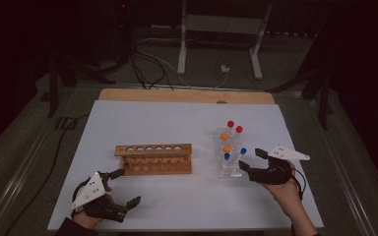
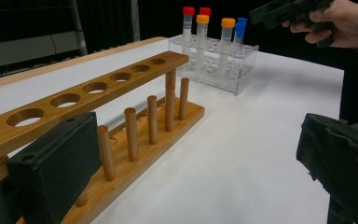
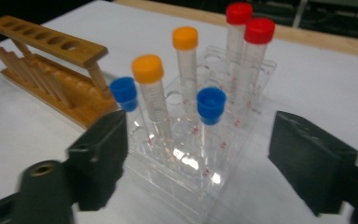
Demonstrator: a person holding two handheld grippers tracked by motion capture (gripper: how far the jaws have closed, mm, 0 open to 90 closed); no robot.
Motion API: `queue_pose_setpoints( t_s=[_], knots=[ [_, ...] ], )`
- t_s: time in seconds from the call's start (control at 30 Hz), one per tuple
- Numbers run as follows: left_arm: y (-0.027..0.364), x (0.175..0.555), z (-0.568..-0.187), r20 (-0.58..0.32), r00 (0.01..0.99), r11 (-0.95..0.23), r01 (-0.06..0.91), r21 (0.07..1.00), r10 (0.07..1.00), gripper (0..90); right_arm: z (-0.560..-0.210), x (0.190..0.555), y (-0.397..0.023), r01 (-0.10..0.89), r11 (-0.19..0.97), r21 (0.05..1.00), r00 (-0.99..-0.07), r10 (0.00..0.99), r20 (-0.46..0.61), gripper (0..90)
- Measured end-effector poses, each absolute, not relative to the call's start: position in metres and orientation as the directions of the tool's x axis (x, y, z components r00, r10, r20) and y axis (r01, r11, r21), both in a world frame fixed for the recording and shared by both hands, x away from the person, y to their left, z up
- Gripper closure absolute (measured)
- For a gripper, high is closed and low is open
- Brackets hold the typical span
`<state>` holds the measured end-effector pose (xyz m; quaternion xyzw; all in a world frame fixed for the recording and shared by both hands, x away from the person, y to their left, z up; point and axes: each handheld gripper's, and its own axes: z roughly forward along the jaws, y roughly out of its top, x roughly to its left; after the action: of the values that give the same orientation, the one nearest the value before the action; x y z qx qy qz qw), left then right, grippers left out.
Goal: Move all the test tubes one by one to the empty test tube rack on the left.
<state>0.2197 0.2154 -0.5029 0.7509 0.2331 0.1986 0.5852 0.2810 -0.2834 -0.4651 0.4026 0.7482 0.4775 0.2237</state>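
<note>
Right tool [image 1: 250,160] sits at the right of the high view, just beside the clear rack [image 1: 230,169], with its jaws spread wide and nothing between them; I hold it level with the caps so the jaws can come around a tube from the side. In the right gripper view the two black jaws frame the near end of that rack, and the nearest blue-capped tube [image 3: 210,116] stands at the centre of the frame, so I judge that tube to be my target. A second blue-capped tube [image 3: 124,95] stands at centre left, close to the left jaw, the two orange-capped tubes [image 3: 148,79] rise behind it, and the two red-capped tubes [image 3: 247,37] stand at the upper right; all are upright in their own holes and apart from each other, which leaves room for a jaw on each side. My left tool [image 1: 128,189] rests low at the lower left of the high view, jaws wide and empty, close to the near left end of the wooden rack [image 1: 153,158]. I keep it there, I think, to steady that rack, whose holes all stand empty at the centre of the white counter [image 1: 177,206], ready to take tubes.
</note>
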Motion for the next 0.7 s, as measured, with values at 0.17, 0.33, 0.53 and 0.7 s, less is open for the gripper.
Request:
queue_pose_setpoints(
  t_s=[0.17, 0.33, 0.53, 0.7],
  knots=[
    [0.216, 0.22, -0.503, 0.024, 0.813, -0.206, 0.119, 0.971, 0.582, 0.5, -0.466, 0.289, -0.284, 0.446, 0.227, 0.866, -0.544, 0.837, 0.061, 39.7],
    [0.216, 0.22, -0.503, 0.02, 0.814, -0.204, 0.121, 0.972, 0.581, 0.5, -0.466, 0.294, -0.282, 0.488, 0.249, 0.837, -0.53, 0.846, 0.057, 52.1],
    [0.216, 0.22, -0.503, 0.02, 0.813, -0.204, 0.123, 0.971, 0.583, 0.5, -0.469, 0.301, -0.28, 0.522, 0.278, 0.806, -0.529, 0.847, 0.051, 60.6],
    [0.215, 0.22, -0.503, 0.021, 0.814, -0.205, 0.121, 0.971, 0.58, 0.5, -0.468, 0.304, -0.277, 0.521, 0.297, 0.8, -0.544, 0.838, 0.044, 65.5]
  ],
)
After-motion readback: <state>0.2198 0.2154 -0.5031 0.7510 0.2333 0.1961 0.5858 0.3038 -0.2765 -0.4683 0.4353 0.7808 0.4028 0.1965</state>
